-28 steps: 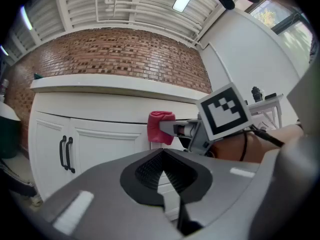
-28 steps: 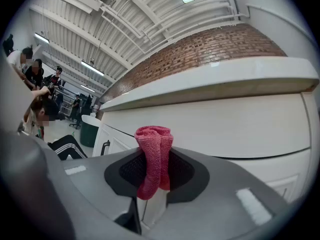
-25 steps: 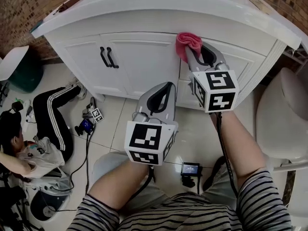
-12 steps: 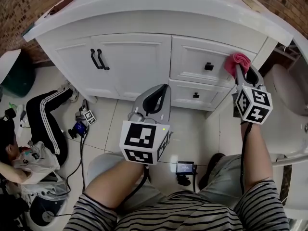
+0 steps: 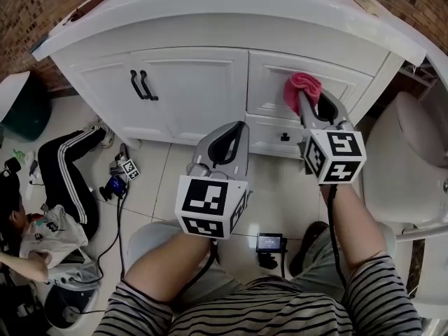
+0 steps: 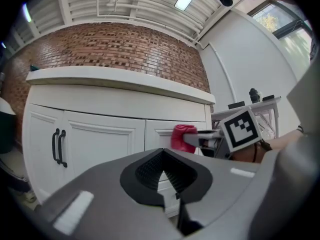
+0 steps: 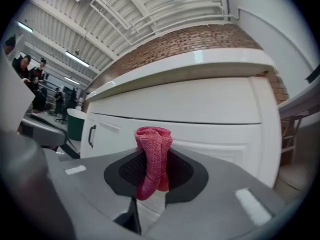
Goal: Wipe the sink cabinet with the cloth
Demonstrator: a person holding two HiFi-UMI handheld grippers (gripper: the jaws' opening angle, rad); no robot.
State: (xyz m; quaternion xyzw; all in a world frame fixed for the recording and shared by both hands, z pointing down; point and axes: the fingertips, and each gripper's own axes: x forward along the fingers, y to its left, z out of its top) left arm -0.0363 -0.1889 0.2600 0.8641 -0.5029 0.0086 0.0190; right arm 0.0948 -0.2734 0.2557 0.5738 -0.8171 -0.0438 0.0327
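Cloth (image 5: 302, 86) pinched by right gripper (image 5: 303, 102) fingers, arm outstretched, seemingly touching cabinet drawer (image 5: 274, 75); left gripper (image 5: 234, 129) fingers pressed together.

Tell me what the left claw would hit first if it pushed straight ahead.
Probably the white panelled front of the sink cabinet, roughly at its middle. Nothing else lies ahead of the shut left claw, though depth is hard to judge.

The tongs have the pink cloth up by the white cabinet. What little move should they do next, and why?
Probably slide the right tongs sideways along the top drawer front, keeping the pink cloth pressed on. They are shut on the cloth, which seems to sit against that drawer, and more white cabinet lies beside it. The left tongs are shut and empty.
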